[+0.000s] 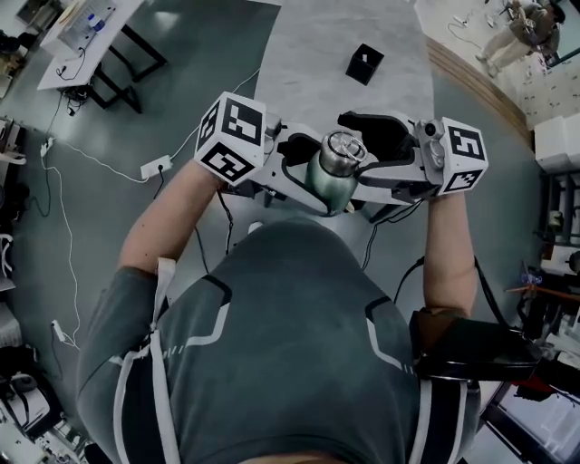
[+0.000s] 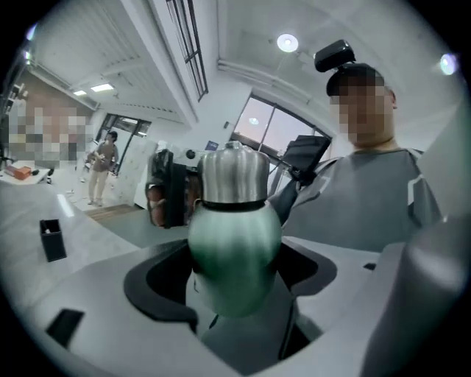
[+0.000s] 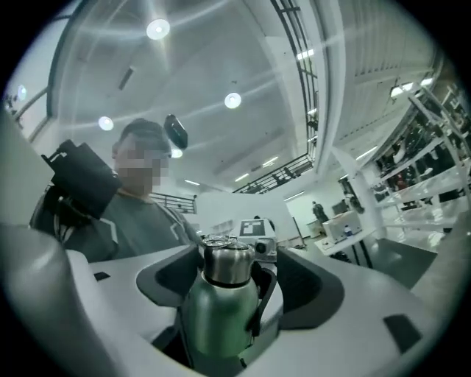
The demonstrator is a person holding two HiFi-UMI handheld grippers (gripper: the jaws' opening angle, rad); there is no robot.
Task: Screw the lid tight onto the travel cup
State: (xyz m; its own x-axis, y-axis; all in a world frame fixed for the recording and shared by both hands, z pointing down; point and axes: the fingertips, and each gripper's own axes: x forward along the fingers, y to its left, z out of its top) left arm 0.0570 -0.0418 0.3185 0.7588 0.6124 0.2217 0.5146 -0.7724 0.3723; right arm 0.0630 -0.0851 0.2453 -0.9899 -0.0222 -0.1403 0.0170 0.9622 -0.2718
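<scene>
- A small black box [image 1: 364, 63] stands on the grey table [image 1: 308, 45].
- A white power strip [image 1: 156, 167] lies on the floor [image 1: 100, 227].
- A person [image 1: 518, 27] stands well apart from the table.
- Ceiling lights [image 3: 157, 29] glow overhead.

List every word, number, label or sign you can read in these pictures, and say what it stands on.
No readable words or numbers anywhere.
On the left cube and right cube: black-and-white square patterns only, no letters.
On the travel cup: no label shows.
On the black box: a pale mark, too small to read.
</scene>
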